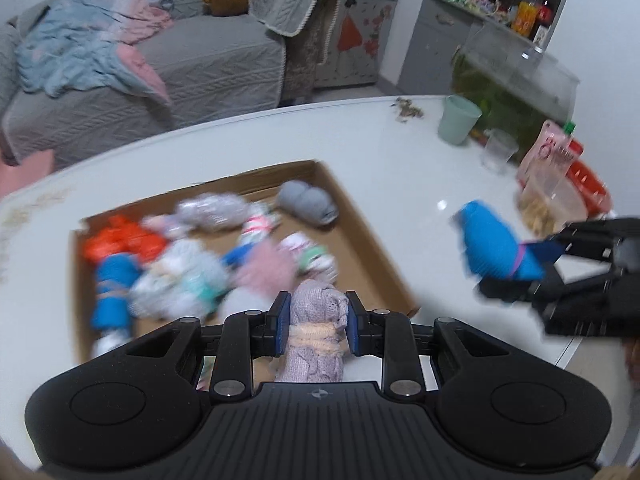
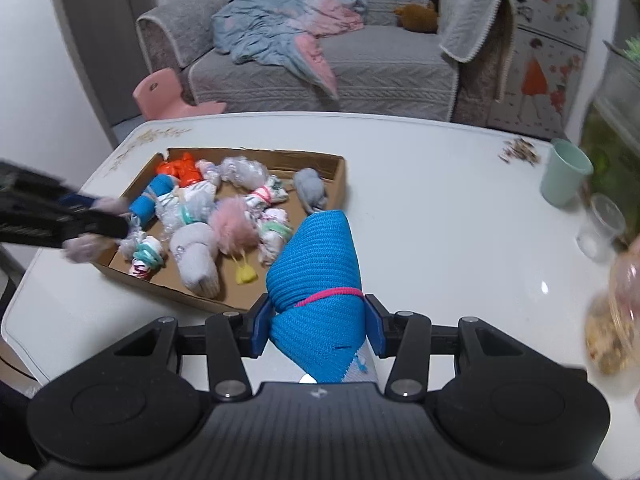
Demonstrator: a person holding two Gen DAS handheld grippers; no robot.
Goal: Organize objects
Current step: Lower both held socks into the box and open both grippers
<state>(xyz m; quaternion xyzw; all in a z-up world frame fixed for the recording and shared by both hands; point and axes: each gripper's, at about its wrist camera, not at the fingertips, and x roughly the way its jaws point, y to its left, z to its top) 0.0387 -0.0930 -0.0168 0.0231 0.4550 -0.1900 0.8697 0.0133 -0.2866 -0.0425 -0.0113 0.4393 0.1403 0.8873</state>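
The left gripper (image 1: 318,322) is black with blue pads, and its sock roll (image 1: 316,336) is lilac knit tied with peach yarn; the right gripper (image 2: 318,330) has a bright blue ribbed sock roll (image 2: 316,276) banded in pink. The box (image 2: 340,178) is brown cardboard, the table (image 2: 440,220) glossy white, the cup (image 2: 562,178) mint green. The sofa (image 2: 380,72) is grey and quilted.

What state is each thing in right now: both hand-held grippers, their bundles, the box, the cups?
Left hand-held gripper: shut on lilac sock bundle.
Right hand-held gripper: shut on blue sock bundle.
Cardboard box: open-topped, holding many bundles.
Green cup: upright.
Clear cup: upright.
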